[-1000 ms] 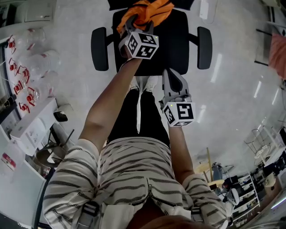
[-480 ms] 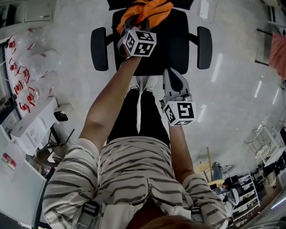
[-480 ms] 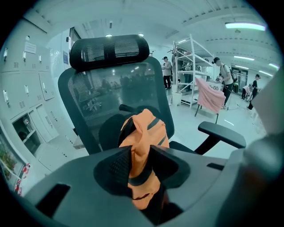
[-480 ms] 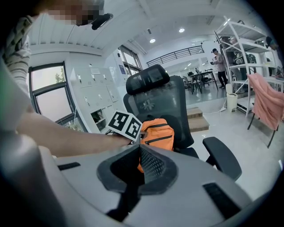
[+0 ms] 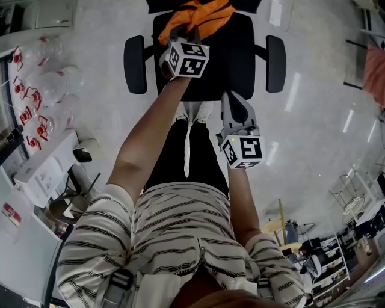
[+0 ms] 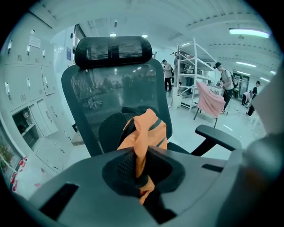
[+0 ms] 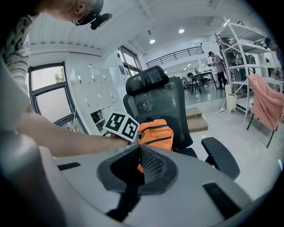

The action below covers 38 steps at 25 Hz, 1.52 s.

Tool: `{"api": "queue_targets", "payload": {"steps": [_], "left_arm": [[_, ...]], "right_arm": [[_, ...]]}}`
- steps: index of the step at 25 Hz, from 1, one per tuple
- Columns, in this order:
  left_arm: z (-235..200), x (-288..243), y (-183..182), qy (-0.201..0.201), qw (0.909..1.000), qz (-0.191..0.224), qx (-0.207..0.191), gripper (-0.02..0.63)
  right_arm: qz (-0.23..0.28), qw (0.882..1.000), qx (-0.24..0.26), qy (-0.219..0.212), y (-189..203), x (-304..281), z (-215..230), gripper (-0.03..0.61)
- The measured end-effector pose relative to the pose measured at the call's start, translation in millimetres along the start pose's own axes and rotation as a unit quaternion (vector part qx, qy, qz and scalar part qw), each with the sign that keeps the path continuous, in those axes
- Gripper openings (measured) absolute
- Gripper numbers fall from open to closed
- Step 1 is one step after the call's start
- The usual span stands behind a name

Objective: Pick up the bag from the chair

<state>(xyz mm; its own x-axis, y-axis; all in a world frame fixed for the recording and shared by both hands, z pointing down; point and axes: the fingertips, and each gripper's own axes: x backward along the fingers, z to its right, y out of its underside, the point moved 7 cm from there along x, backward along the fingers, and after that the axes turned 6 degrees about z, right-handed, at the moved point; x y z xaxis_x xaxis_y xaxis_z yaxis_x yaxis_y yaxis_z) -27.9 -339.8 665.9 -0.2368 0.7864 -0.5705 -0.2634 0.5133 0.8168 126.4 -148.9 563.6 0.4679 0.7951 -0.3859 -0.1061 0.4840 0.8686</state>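
An orange bag (image 5: 201, 15) with black straps rests against the mesh back of a black office chair (image 5: 237, 54). My left gripper (image 5: 180, 33) reaches over the seat and is shut on a fold of the bag's orange fabric (image 6: 141, 153), which runs up between the jaws to the bag (image 6: 144, 131). My right gripper (image 5: 236, 105) hangs back at the seat's front edge, shut with nothing between its jaws. From the right gripper view the bag (image 7: 155, 135) sits on the seat behind the left gripper's marker cube (image 7: 120, 126).
The chair's armrests (image 5: 135, 63) (image 5: 275, 63) flank the seat. White counters with clear cups (image 5: 36, 90) line the left side. A white rack with pink cloth (image 6: 208, 97) stands to the right, with people further back. The person's legs and white shoes (image 5: 189, 111) stand before the chair.
My left gripper has edged slightly further toward the chair back, still holding the bag's fabric. The right gripper has barely moved.
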Motion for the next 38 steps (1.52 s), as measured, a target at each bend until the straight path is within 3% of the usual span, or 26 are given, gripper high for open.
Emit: {"api": "queue_targets", "payload": {"steps": [11, 21, 38], "left_arm": [[-6, 16, -14, 0.003, 0.9982, 0.024, 0.056, 0.031], [-9, 40, -38, 0.013, 0.9963, 0.057, 0.063, 0.03], [3, 94, -52, 0.033, 0.9943, 0.07, 0.073, 0.029]], "right_arm": [[0.005, 1.0, 0.007, 0.001, -1, 10, -8, 0.018], [0.015, 1.0, 0.013, 0.004, -4, 27, -13, 0.018], [0.033, 0.999, 0.019, 0.003, -13, 49, -25, 0.018]]}}
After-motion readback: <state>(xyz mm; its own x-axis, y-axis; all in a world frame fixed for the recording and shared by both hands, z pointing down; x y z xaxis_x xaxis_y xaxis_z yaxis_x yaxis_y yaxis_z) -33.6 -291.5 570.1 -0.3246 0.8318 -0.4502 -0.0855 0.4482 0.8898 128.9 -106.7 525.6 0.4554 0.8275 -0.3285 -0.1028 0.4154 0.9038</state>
